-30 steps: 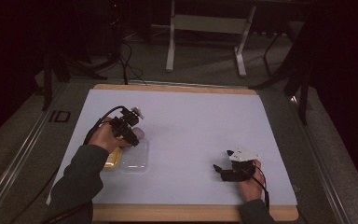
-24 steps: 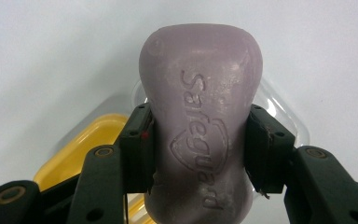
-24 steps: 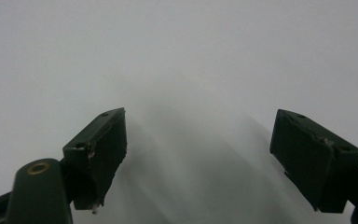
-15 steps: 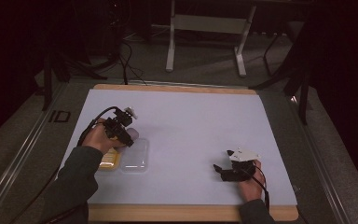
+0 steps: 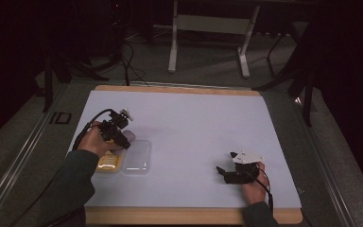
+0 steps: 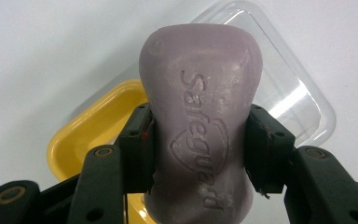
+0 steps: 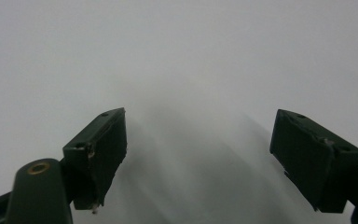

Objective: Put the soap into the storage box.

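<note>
My left gripper (image 5: pixel 124 139) is shut on a purple soap bar (image 6: pixel 200 126) stamped with a brand name, its pads pressing the bar's narrow waist. The bar (image 5: pixel 129 136) hangs just above a yellow soap dish (image 5: pixel 108 163) and the clear plastic lid (image 5: pixel 138 157) lying beside it. In the left gripper view the yellow dish (image 6: pixel 86 135) sits below left of the bar and the clear lid (image 6: pixel 289 88) behind it to the right. My right gripper (image 5: pixel 221 171) rests on the white sheet near the front right, open, with nothing between its fingers (image 7: pixel 98 149).
A white sheet (image 5: pixel 194 127) covers the wooden board (image 5: pixel 179 215). Beyond the far edge stand a metal stand's legs (image 5: pixel 172 47) and loose cables (image 5: pixel 127 61) on the floor. A metal rail (image 5: pixel 23 156) runs along the left side.
My left gripper with the soap bar has drifted slightly left, staying over the dish and lid. The right gripper has not moved.
</note>
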### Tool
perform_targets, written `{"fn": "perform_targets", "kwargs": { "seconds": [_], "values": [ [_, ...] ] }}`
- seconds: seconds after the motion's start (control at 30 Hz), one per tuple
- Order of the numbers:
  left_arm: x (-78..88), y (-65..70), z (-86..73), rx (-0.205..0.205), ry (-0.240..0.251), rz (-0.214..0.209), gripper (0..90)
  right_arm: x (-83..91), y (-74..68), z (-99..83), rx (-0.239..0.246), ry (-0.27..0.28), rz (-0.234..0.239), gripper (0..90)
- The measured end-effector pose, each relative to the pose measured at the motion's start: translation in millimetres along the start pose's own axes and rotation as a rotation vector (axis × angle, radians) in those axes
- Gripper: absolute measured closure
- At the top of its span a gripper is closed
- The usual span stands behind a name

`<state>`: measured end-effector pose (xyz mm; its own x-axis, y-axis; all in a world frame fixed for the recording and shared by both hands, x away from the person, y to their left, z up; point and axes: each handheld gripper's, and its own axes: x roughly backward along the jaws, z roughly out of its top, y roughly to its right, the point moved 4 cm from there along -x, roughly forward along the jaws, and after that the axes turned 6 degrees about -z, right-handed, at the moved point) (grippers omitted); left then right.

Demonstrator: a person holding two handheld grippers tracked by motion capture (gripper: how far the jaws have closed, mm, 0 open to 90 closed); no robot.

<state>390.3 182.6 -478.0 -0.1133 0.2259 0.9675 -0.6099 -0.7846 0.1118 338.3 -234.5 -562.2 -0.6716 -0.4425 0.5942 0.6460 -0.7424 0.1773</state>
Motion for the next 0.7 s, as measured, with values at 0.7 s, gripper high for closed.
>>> {"fn": "perform_targets", "kwargs": {
  "seconds": [0.7],
  "values": [
    [-1.0,-5.2,-11.7,0.038,0.002,0.015,50.1,0.2,-0.3,0.0,0.006,0.004,-0.004,18.2]
  ]
}}
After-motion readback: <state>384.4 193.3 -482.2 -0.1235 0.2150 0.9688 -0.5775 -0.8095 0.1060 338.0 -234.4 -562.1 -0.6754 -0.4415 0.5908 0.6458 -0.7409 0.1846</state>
